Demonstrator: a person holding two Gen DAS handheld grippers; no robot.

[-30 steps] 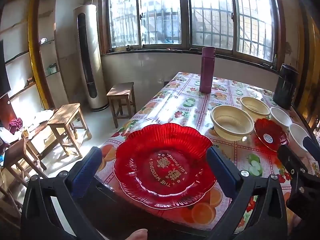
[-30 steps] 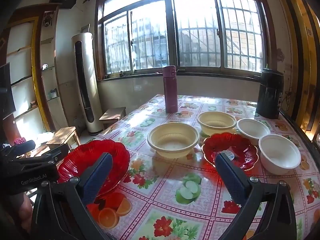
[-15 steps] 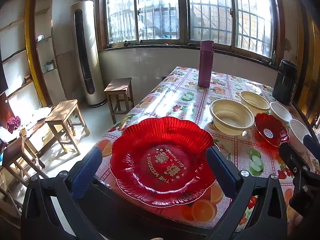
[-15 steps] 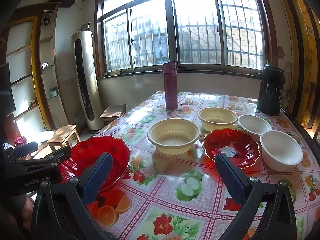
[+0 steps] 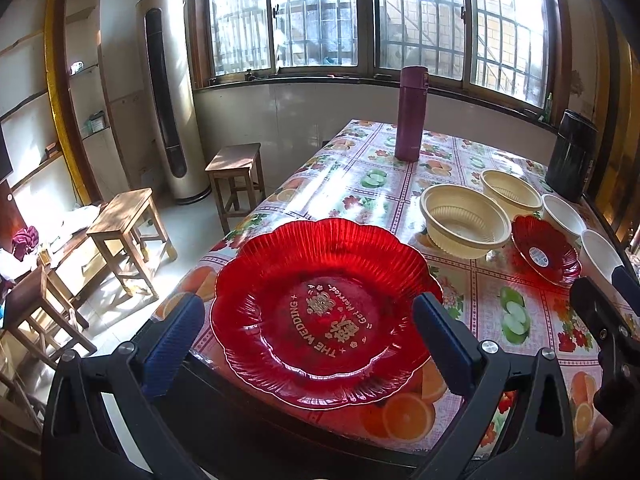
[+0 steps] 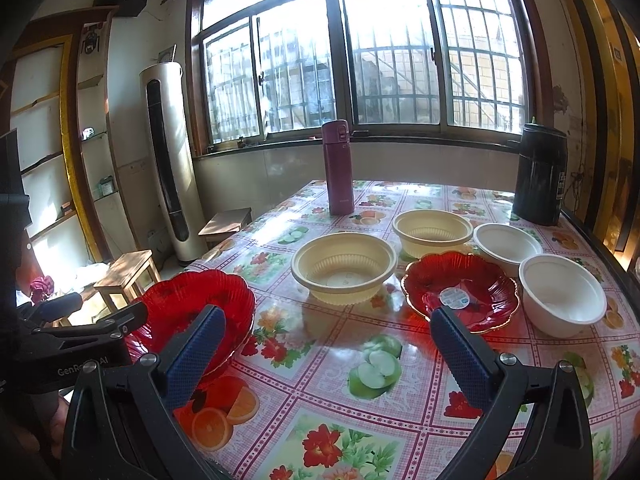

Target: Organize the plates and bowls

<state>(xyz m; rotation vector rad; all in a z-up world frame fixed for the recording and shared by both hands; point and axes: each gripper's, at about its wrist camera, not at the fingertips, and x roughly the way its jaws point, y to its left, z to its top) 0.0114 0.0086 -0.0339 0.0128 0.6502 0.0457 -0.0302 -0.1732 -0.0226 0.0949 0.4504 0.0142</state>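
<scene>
A large red flower-shaped plate (image 5: 324, 312) lies at the table's near left corner. My left gripper (image 5: 308, 332) is open, its fingers on either side of the plate, not touching it. The plate also shows in the right wrist view (image 6: 192, 312). My right gripper (image 6: 328, 352) is open and empty above the tablecloth. Ahead of it stand two cream bowls (image 6: 344, 268) (image 6: 432, 232), a small red plate (image 6: 460, 292) and two white bowls (image 6: 508, 244) (image 6: 564, 296).
A purple flask (image 6: 338, 168) stands at the table's far side and a black canister (image 6: 540, 176) at the far right. Wooden stools (image 5: 124, 232) and a tall air conditioner (image 5: 168, 100) stand on the floor to the left of the table.
The left gripper has risen and tilted a little, so the large red plate sits slightly higher between its fingers. The right gripper has barely moved.
</scene>
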